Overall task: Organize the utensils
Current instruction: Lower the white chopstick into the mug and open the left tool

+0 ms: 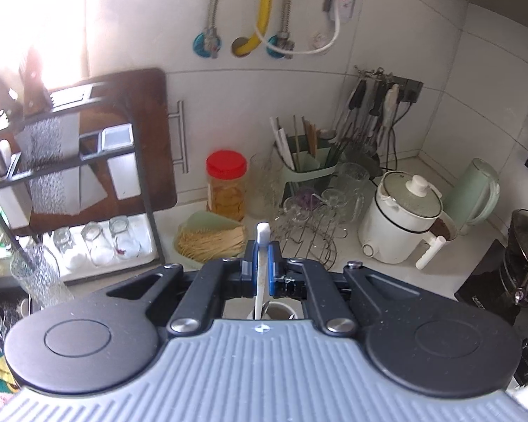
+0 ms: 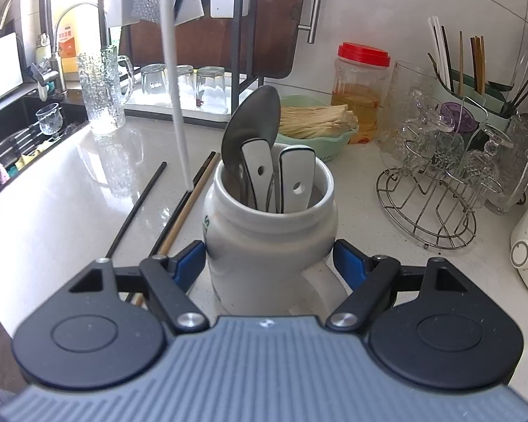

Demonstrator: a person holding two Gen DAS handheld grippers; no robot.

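1. Chopstick position is what the coming move turns on: the white chopstick [image 1: 262, 267] is pinched between the closed fingers of the left gripper [image 1: 262, 263], its long axis near vertical, upper end poking just above the blue pads, shaft running down toward the mug [image 2: 269, 225] below.

2. In the right wrist view the same white chopstick [image 2: 174, 81] hangs as a pale, slightly blurred rod; its lower tip sits just left of the mug's mouth, near the counter [image 2: 70, 204], not inside the rim. Judged from this, the tip needs to shift toward the mug opening before it goes down.

3. The right gripper [image 2: 269, 263] has its blue pads pressed on either side of the mug's lower body, steadying it, with the mug's handle pointing back at the camera. So the left hand carries, the right holds the container.

4. Inside the mug stand a steel spoon [image 2: 253, 130], bowl up, and two flat white-handled utensils [image 2: 278, 179] with hanging holes.

5. Loose on the counter left of the mug lie a thin black chopstick [image 2: 139, 207] and a wooden chopstick [image 2: 188, 204] beside another dark one, long axes running diagonally away from the camera.

6. Materials: the mug is glossy glazed ceramic, rounded with a narrowed neck; the white chopstick looks smooth and slim, probably slippery; the counter is pale speckled stone, reflective.
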